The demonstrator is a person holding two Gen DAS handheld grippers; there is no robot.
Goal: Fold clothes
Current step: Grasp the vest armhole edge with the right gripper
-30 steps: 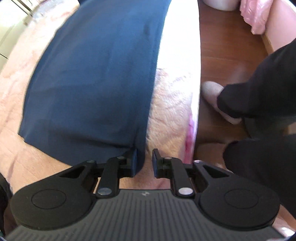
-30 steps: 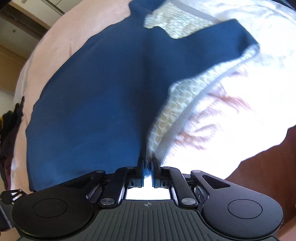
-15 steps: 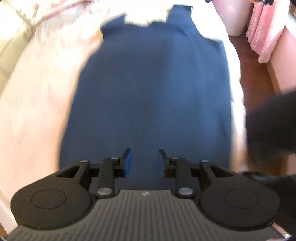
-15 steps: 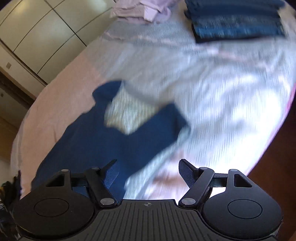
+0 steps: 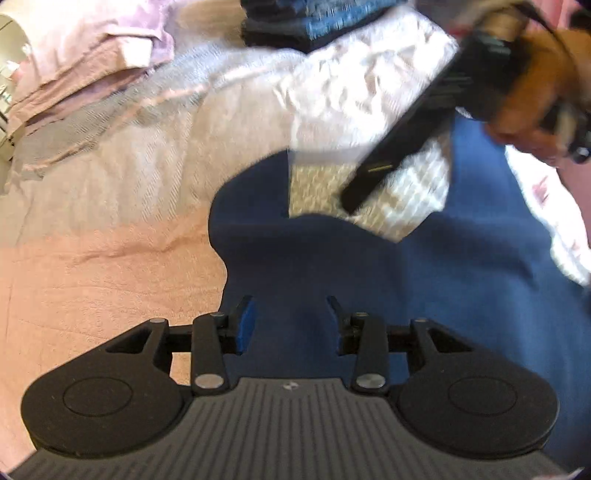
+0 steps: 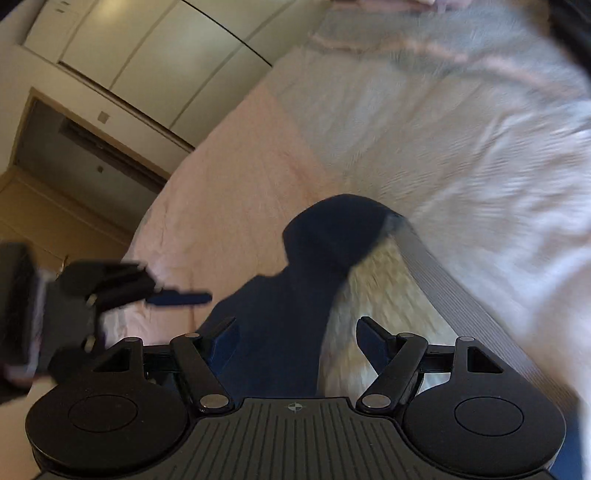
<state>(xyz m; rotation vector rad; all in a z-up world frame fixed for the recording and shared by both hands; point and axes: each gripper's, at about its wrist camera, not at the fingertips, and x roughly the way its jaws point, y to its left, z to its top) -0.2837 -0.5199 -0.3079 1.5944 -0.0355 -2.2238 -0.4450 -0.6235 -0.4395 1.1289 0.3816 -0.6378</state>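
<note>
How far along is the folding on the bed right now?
Done: a stack of folded dark clothes sits at the far end of the bed. In hand: nothing is gripped; the left tongs and right tongs are both open over the navy garment, which lies spread out with its light lining showing. Left: folding this garment and the pink pile.

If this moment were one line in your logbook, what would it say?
task: fold clothes | left gripper: open, empty | right gripper: open, empty | navy garment: flat on bed, unheld | folded stack: far side
</note>
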